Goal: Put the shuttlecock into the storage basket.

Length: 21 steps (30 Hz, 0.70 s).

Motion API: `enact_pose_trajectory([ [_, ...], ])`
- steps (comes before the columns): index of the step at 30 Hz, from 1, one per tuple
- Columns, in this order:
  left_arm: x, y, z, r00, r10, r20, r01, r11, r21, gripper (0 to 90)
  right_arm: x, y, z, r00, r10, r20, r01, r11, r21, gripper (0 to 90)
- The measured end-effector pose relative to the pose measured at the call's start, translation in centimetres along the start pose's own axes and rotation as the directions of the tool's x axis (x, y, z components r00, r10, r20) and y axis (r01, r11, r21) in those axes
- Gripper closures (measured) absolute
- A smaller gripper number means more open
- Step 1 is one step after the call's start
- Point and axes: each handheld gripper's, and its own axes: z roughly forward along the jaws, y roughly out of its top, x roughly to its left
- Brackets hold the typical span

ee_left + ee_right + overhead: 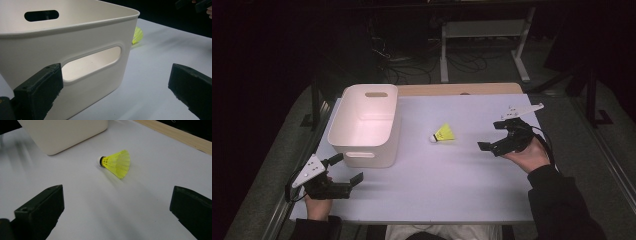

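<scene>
Pointing its black jaws toward the middle of the table, the right gripper point(498, 136) is hovering with those jaws spread wide and nothing between them. Just ahead of it, and a little to its left as its own camera looks, the small yellow plastic shuttlecock with a white cork tip point(116, 163) is lying on its side on the pale lilac tabletop point(452, 185). Its long axis is running across the gripper's line of approach, cork end pointing toward the white plastic storage bin with slotted handles point(364, 125), skirt flaring the other way. This gripper looks clearly nearer the shuttlecock than the left gripper point(347, 170), which is waiting, jaws equally wide and empty, at the near corner of the bin, facing its handle slot point(91, 62). Bare tabletop is lying all around the shuttlecock, so a straight reach seems unobstructed; beyond it, the bin is standing apart, and the table's wooden far edge point(462, 89) is farther still.
</scene>
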Motion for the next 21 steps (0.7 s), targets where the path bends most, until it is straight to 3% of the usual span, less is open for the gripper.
enact_pose_trajectory([
  [21,-0.1,-0.1,0.0,1.0000,-0.005,0.005,0.005,1.0000,0.005,0.0,-0.2,2.6,2.3,0.9984,-0.043,-0.038,0.044,0.998,0.038,0.0],
])
